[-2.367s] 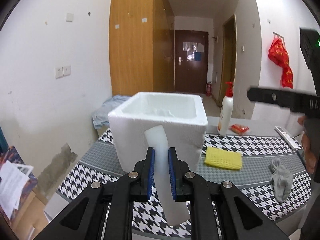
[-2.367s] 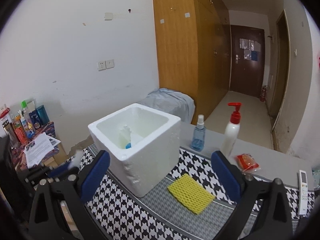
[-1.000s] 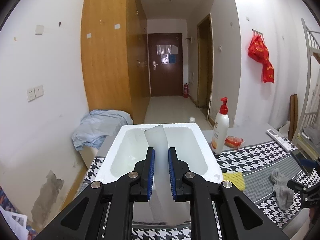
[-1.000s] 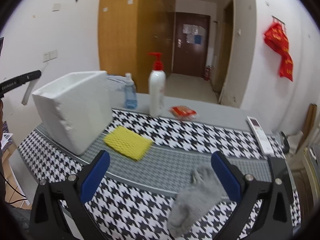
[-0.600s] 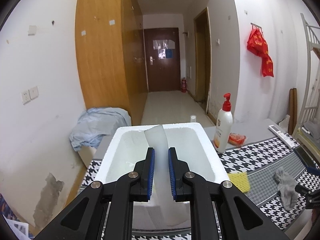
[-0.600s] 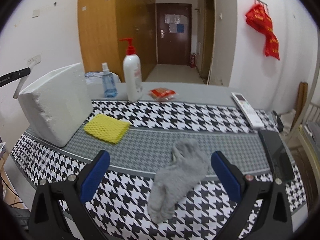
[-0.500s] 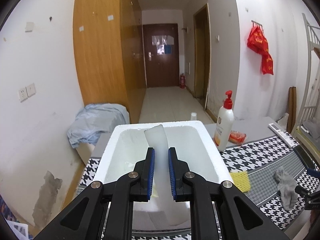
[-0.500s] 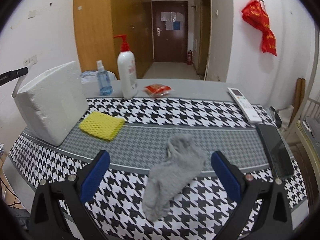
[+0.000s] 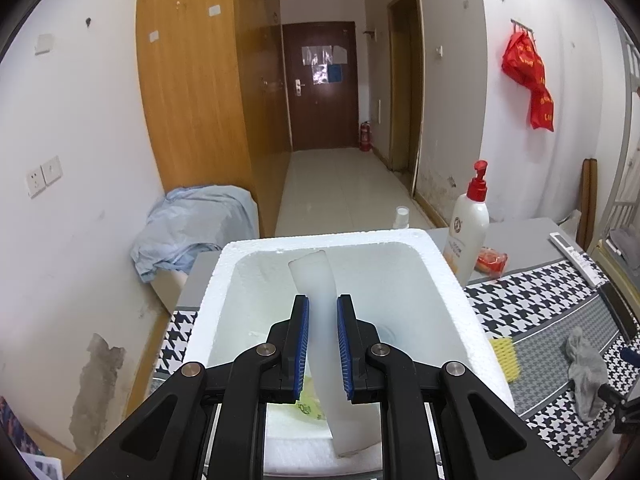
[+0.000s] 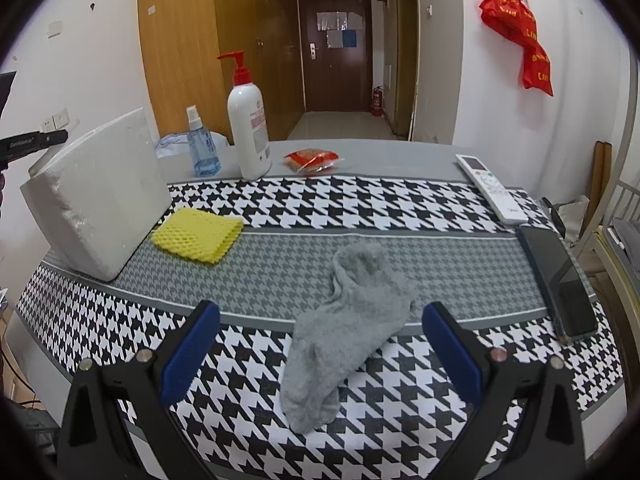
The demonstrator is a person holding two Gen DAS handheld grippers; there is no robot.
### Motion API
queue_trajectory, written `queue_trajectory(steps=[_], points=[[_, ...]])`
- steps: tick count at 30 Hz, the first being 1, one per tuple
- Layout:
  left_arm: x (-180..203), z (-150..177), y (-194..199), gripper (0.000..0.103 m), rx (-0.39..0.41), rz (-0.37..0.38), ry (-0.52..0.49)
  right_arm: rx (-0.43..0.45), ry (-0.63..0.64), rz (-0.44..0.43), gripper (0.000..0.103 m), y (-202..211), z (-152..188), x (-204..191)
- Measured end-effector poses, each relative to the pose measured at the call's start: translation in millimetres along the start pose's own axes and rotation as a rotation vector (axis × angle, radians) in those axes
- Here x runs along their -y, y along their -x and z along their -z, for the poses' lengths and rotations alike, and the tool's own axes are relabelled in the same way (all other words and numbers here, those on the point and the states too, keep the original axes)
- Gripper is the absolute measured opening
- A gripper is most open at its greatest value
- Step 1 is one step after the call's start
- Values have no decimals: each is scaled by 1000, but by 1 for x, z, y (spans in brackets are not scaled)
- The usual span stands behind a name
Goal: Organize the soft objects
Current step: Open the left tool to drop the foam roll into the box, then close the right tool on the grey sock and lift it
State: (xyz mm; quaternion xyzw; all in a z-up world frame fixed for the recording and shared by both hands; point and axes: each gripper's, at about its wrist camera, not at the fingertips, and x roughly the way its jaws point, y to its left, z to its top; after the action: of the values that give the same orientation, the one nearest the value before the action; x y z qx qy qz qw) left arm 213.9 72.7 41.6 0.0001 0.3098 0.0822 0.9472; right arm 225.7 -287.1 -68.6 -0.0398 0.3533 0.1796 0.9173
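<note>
Sponge (image 10: 198, 235) between foam box (image 10: 100, 196) and sock (image 10: 348, 320)

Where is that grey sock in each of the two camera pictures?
Left wrist view: the grey sock lies far right on the checked cloth, small, beyond the white foam box.
Right wrist view: the grey sock lies centre and low, between the open tool's blue pads.
Shared landmark: the yellow sponge beside the box.

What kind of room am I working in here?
Most likely a dorm room or small flat: a wooden wardrobe lines the entry hall to a brown door, and a metal bed frame stands beside the table.
</note>
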Motion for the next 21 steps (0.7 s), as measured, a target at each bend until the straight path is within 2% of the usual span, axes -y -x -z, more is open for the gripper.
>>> queue_trajectory(steps=[4,11,13,14,15,18,21], points=[[1,-2,-7,17,-19,1,-3,-19,1,-3,102,-6,3,-1],[-3,-4,-6,29,-14,-19,5,-39,-9,-5,102,-15,5,0],[-3,-3,-6,43,-11,-25,1,-39,-10,-7,102,-15,4,0],[-3,-3,-4,64,-7,-19,4,-40,-10,-8,102,-16,4,0],[-4,-3,-2,81,4,-16,7,-40,-9,-8,102,-16,4,0],[0,-3,9,93,57,-45,-14,-41,-10,-7,102,-17,4,0],[2,-3,17,99,83,-43,-19,-42,-17,-6,102,-18,3,1]])
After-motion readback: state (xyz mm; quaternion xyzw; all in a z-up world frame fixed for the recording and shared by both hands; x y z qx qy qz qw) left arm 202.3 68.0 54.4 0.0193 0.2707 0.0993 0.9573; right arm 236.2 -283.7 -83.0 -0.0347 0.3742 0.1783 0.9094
